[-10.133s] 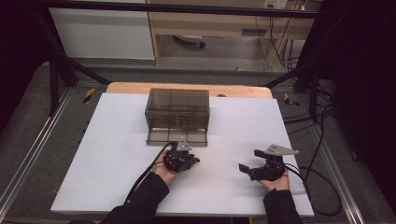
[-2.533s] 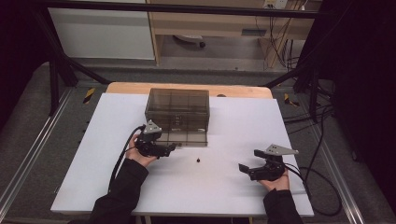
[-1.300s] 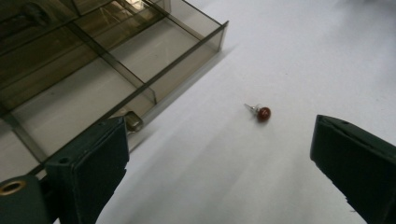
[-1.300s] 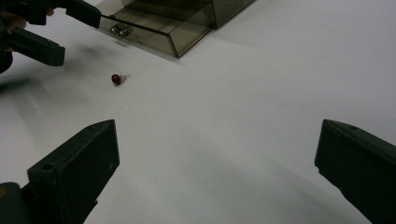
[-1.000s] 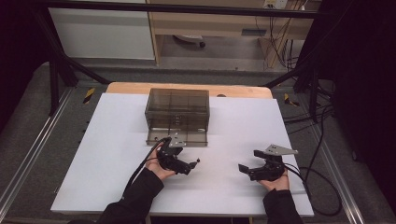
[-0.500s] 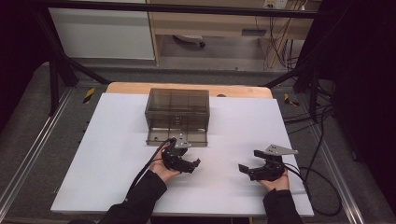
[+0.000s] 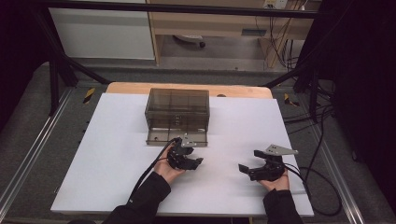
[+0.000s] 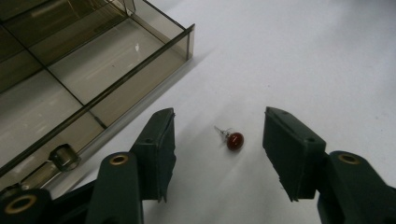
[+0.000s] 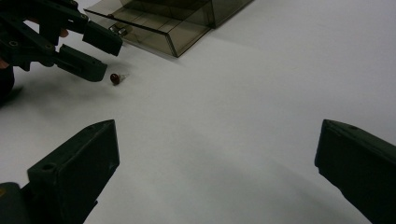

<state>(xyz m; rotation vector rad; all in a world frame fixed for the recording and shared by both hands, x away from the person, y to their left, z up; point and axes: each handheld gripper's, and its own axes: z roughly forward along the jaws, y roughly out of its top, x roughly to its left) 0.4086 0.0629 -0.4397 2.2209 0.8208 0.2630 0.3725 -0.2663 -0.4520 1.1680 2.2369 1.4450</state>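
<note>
Your left black two-jaw gripper [image 7: 190, 162] sits low over the table, its jaws half apart and just been closing, pads pressing on nothing. Your right black two-jaw gripper [image 7: 250, 170] rests level on the table, jaws spread wide, hand behind it.

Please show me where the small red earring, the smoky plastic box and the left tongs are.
Earring [image 8: 235, 140]: left gripper view, on its round red head.
Box [image 7: 176, 99]: high view, on its top panel.
Left tongs [image 8: 217, 154]: left gripper view, midway between the two black tips, which stand either side of the earring without touching it.
</note>
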